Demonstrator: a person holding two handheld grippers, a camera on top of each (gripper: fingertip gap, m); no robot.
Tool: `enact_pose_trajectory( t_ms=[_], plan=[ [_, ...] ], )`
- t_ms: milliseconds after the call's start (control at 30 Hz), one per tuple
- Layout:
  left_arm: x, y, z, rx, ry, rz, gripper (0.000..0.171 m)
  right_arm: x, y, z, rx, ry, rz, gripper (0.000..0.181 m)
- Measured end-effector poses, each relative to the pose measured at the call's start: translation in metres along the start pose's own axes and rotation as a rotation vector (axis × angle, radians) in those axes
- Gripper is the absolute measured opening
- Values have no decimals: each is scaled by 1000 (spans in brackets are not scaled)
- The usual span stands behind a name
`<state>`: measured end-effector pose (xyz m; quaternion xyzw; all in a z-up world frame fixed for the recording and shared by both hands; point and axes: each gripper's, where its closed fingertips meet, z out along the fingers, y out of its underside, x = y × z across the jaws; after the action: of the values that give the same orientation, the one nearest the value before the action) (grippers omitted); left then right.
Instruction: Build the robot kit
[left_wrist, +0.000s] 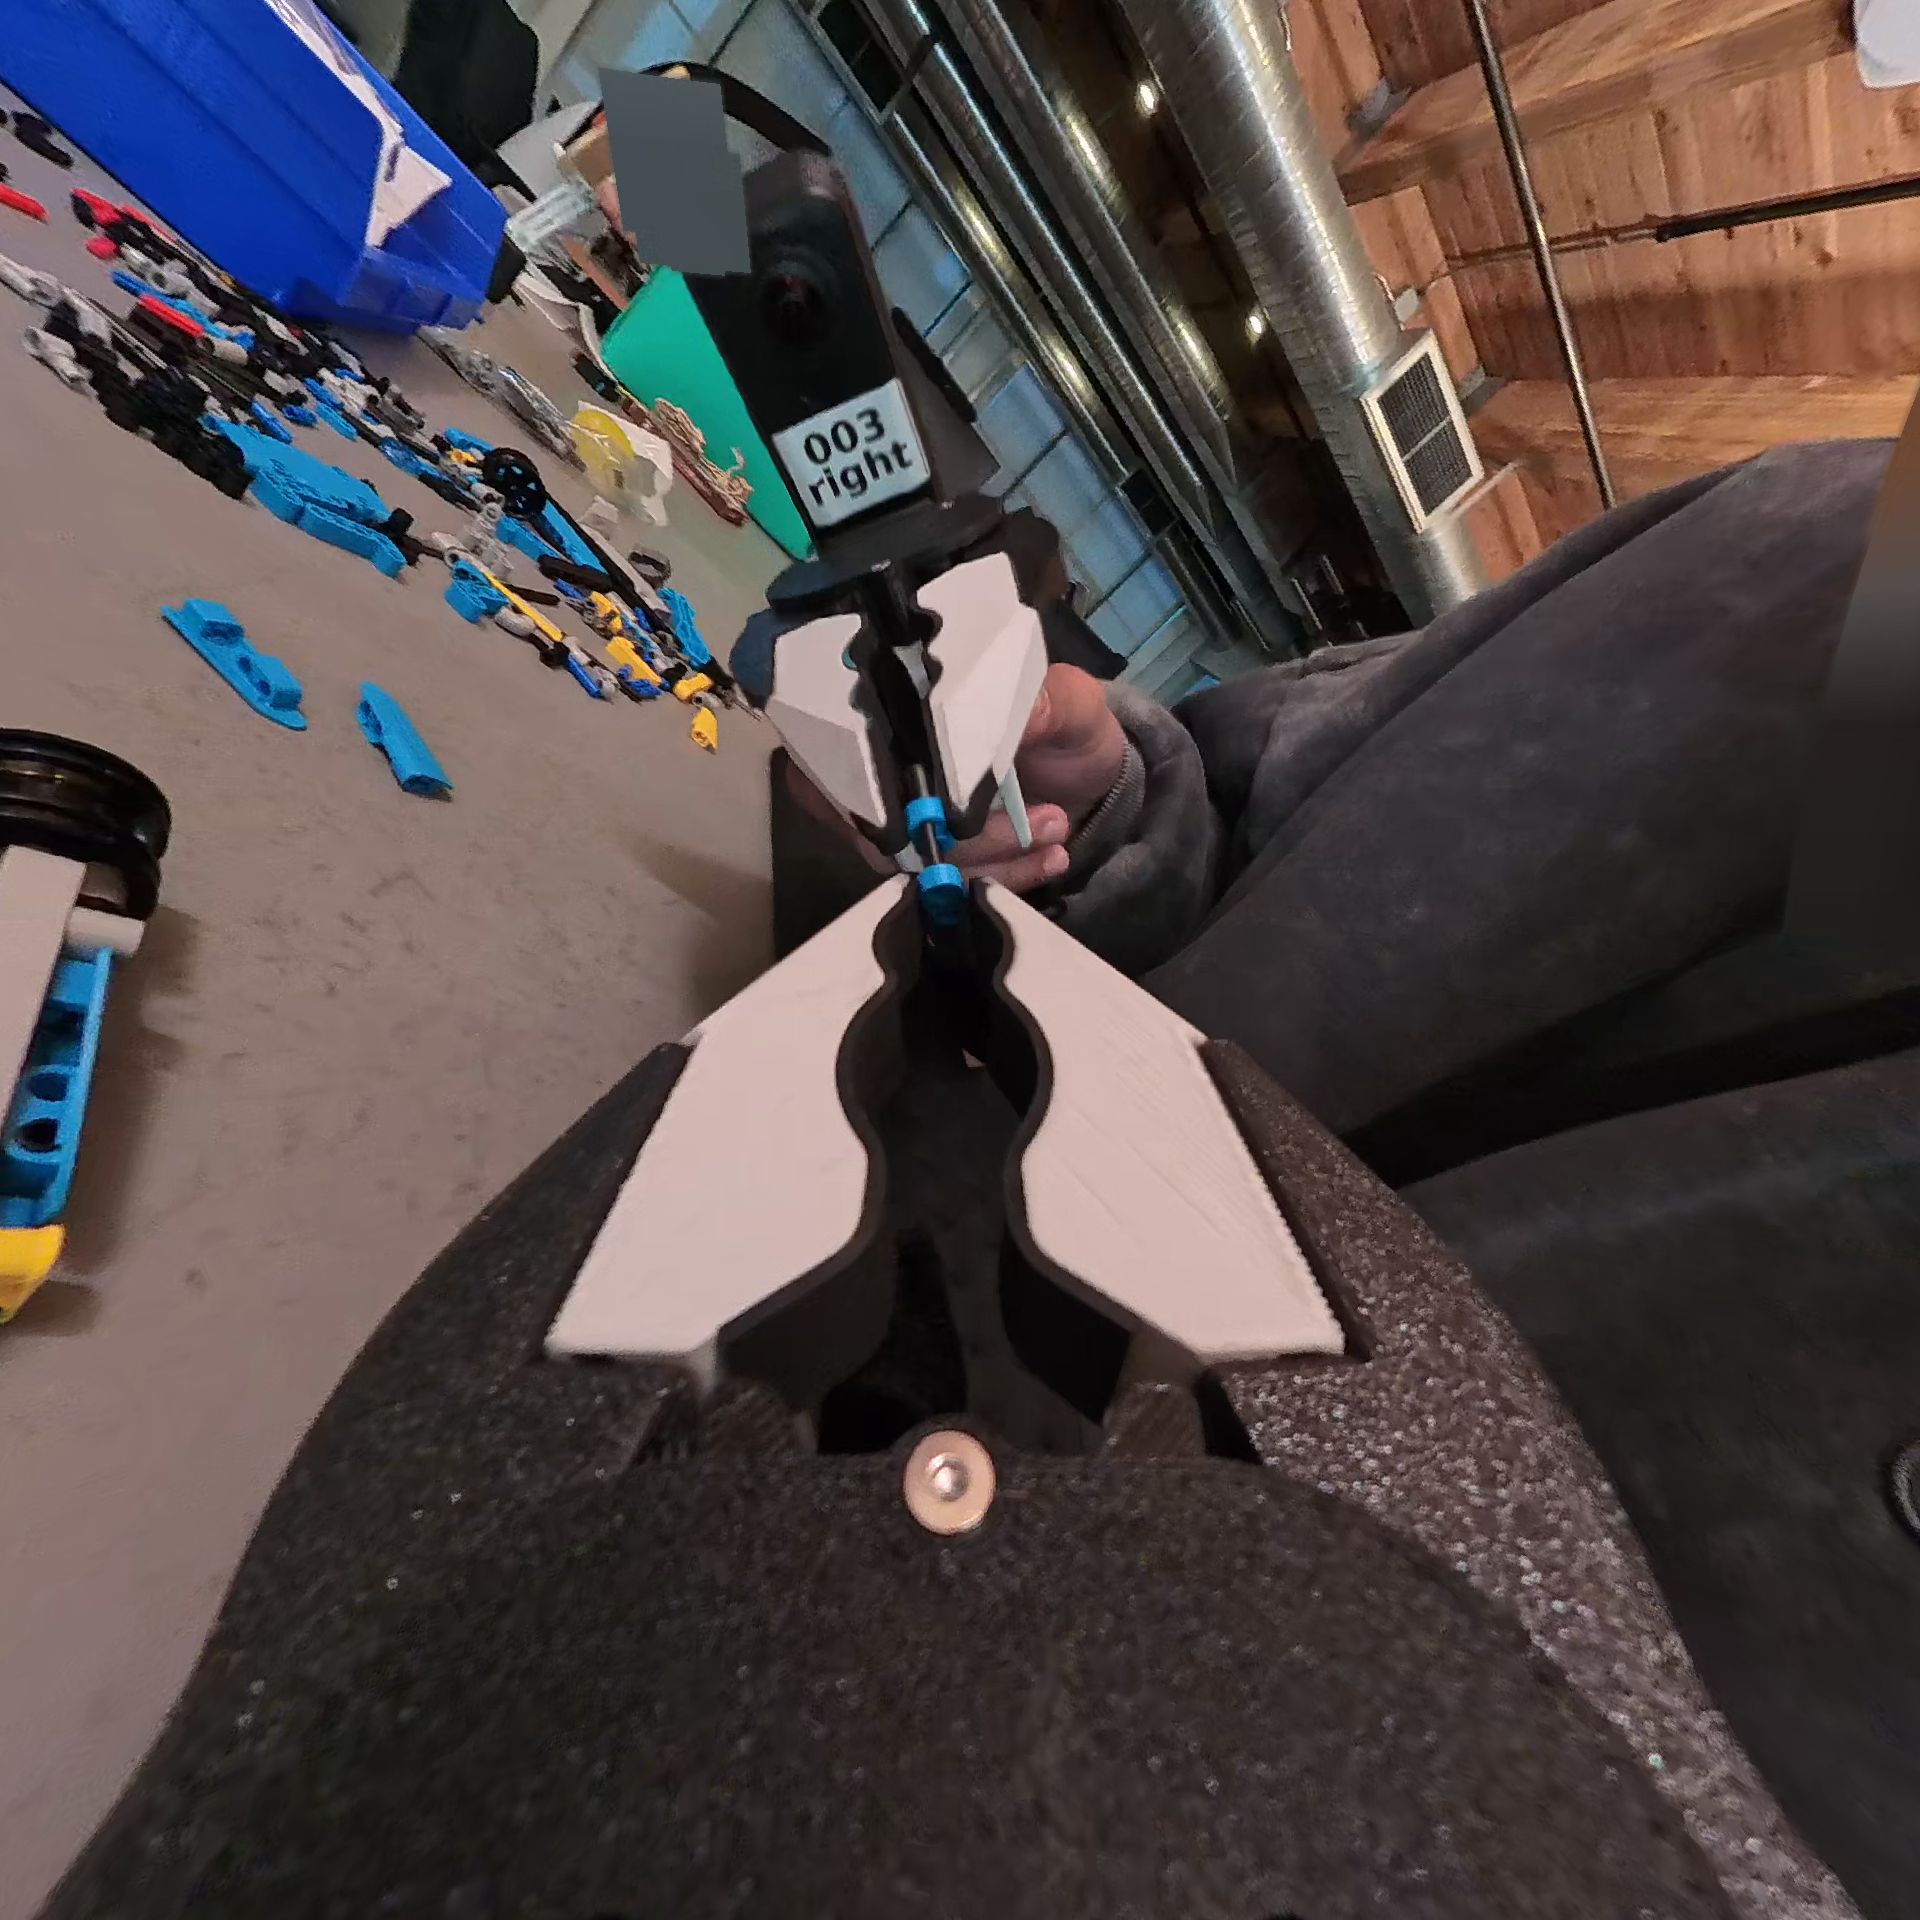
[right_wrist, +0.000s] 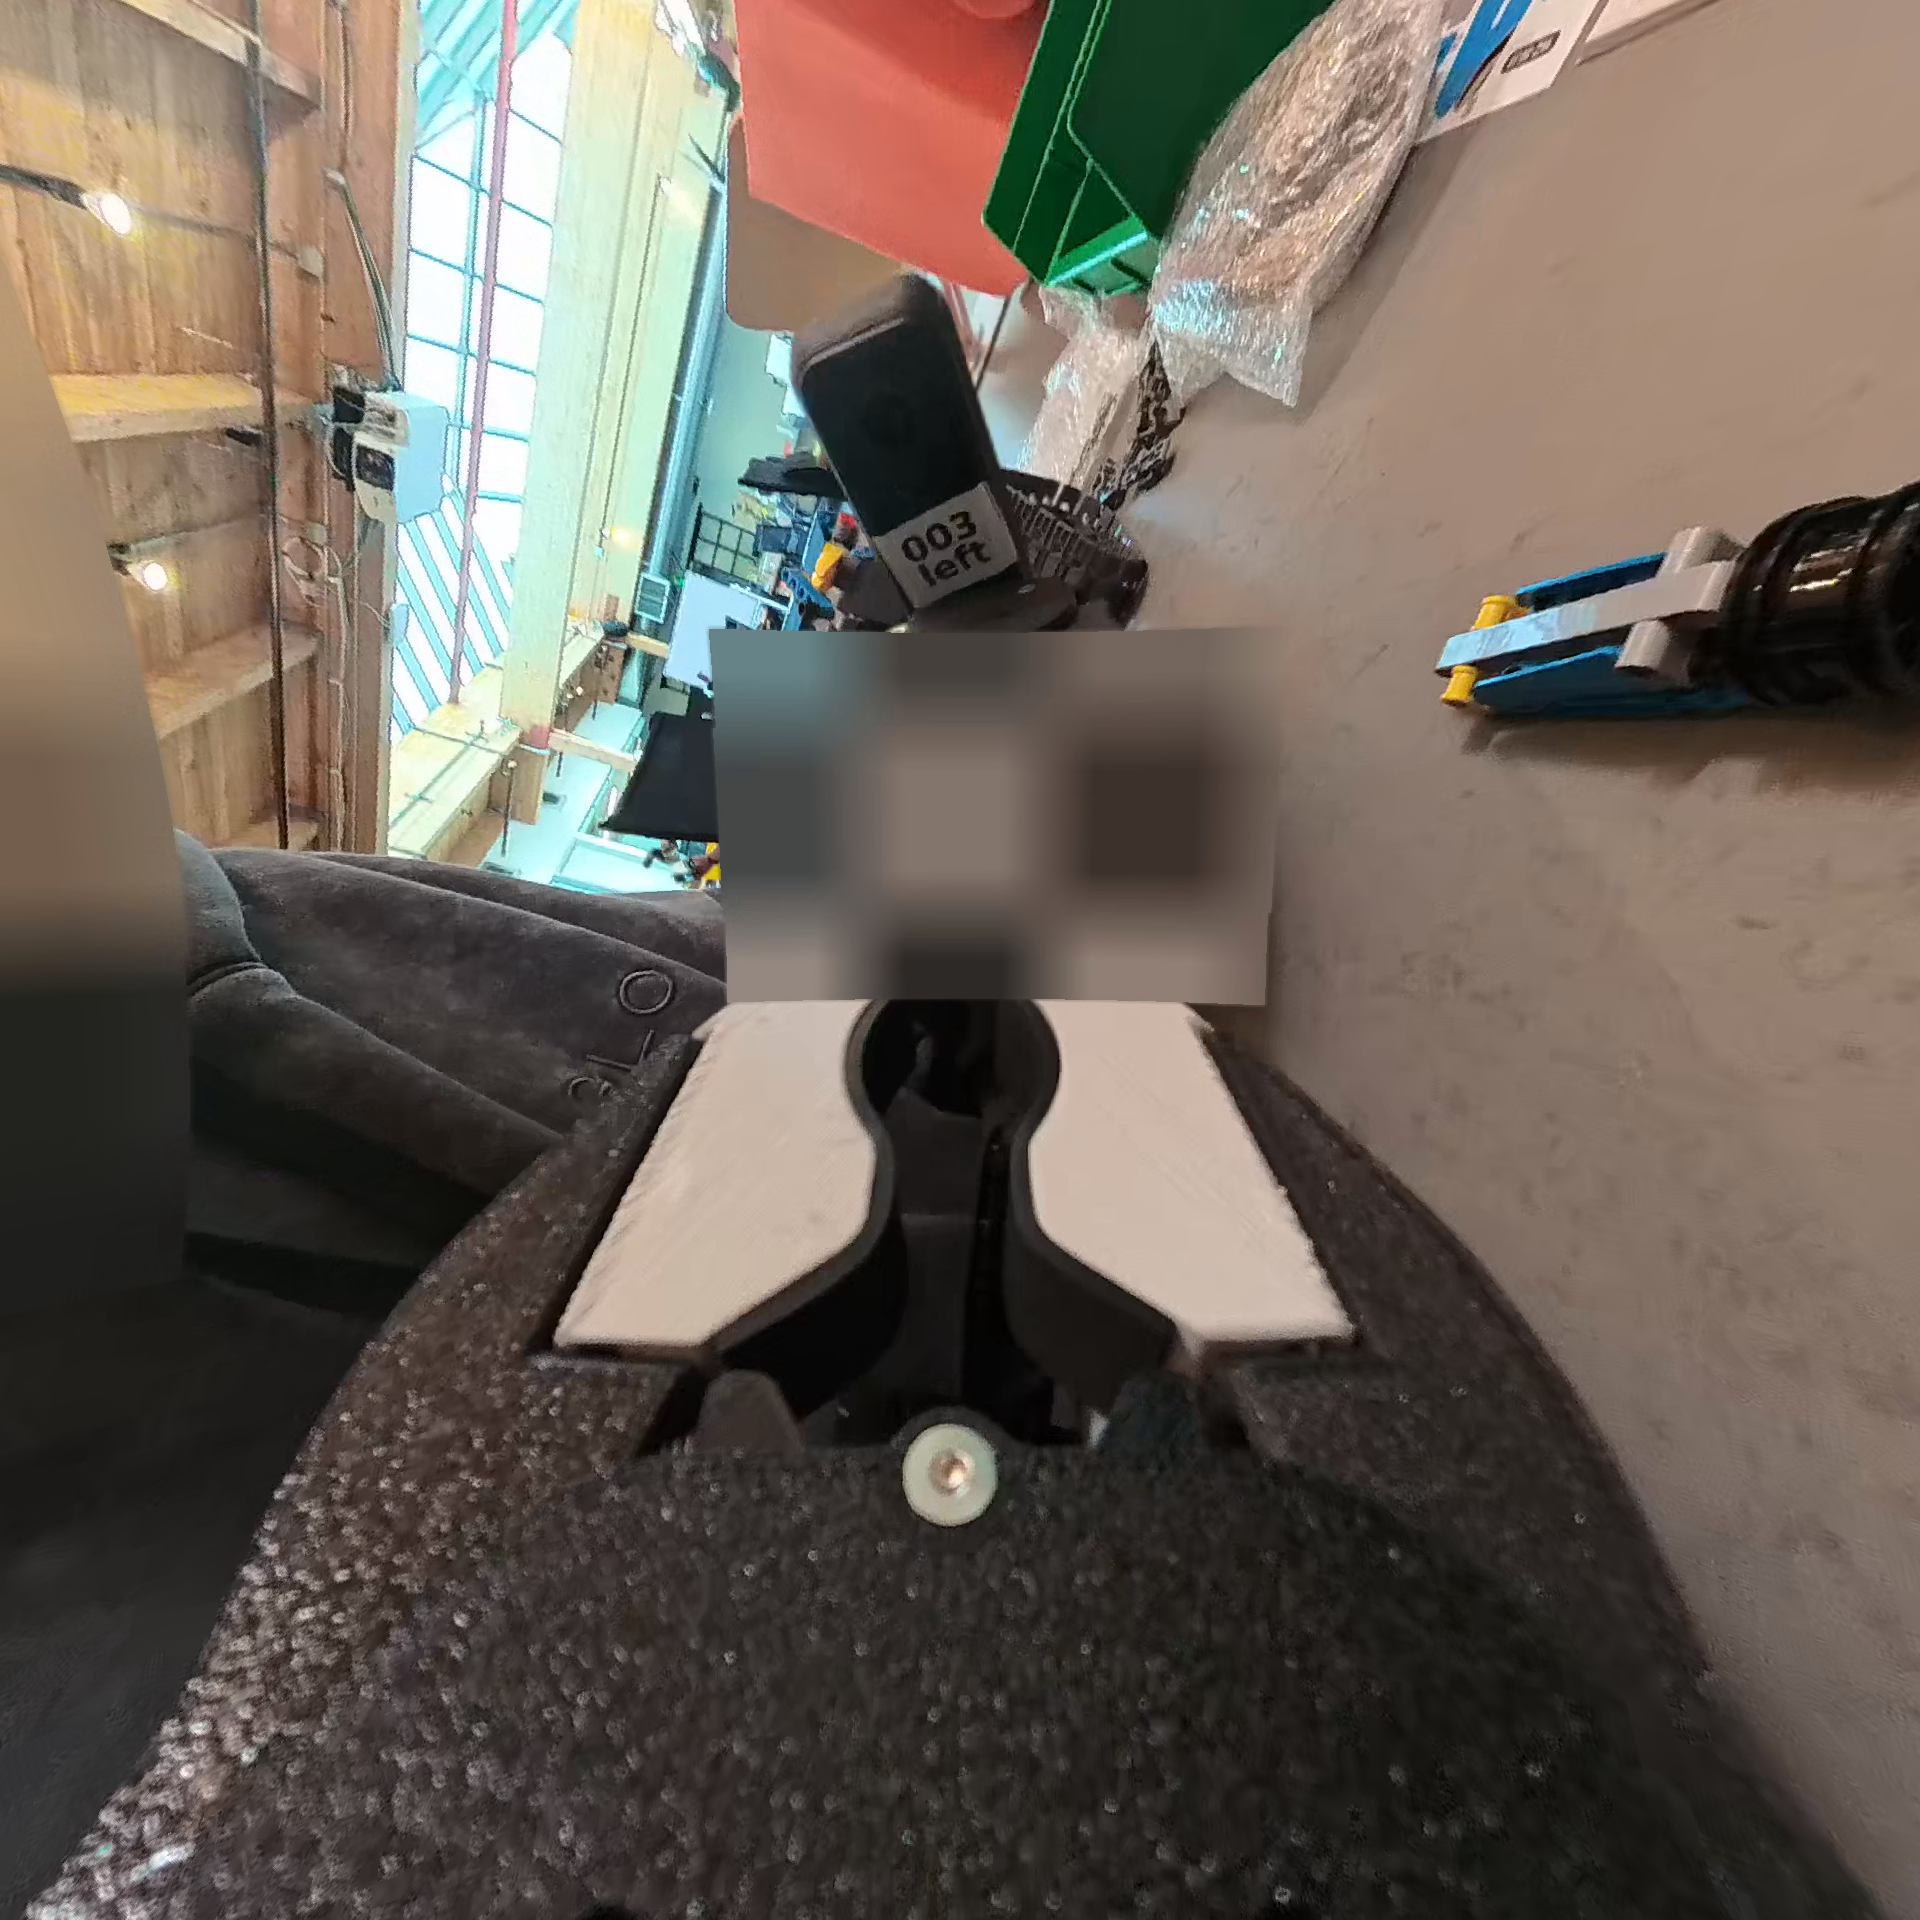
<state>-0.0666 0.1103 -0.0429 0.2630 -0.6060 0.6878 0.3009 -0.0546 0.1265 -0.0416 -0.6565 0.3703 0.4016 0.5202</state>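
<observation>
In the left wrist view my left gripper (left_wrist: 940, 902) is shut, its white fingers (left_wrist: 790, 1122) meeting on a small blue bush (left_wrist: 943, 885) at the end of a thin black axle (left_wrist: 928, 854). My right gripper (left_wrist: 914, 821) faces it tip to tip and is shut on the same axle, just behind a second blue bush (left_wrist: 923, 816). Both hold the axle in the air beside the table edge. In the right wrist view the right gripper's white fingers (right_wrist: 769, 1153) show, but a mosaic patch hides their tips and the axle.
A grey table (left_wrist: 364, 987) carries many loose blue, black and yellow building parts (left_wrist: 312, 488), a blue bin (left_wrist: 260, 135) and a green bin (right_wrist: 1101, 135). A blue and grey assembly with a black tyre (right_wrist: 1621, 634) lies near. A person's hand (left_wrist: 1070, 748) and dark sleeve (left_wrist: 1455, 831) are at the right.
</observation>
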Motion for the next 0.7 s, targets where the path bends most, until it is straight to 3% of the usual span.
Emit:
enact_pose_trajectory(
  t_ms=[300,433,500,600,700],
  plan=[
    [-4,-10,4,91,13,-82,5,0,-9,-5,124,-26,1,7],
    [-1,-17,1,139,32,-92,6,-3,-17,-3,159,-13,-93,7],
    [-1,-20,0,158,32,-89,6,-2,-19,-2,137,18,-147,19],
    [-3,-25,-5,199,33,-103,6,-3,-27,-9,139,108,-319,34],
    [-8,-32,-10,261,36,-144,6,0,-29,-11,93,331,-642,47]
  ],
)
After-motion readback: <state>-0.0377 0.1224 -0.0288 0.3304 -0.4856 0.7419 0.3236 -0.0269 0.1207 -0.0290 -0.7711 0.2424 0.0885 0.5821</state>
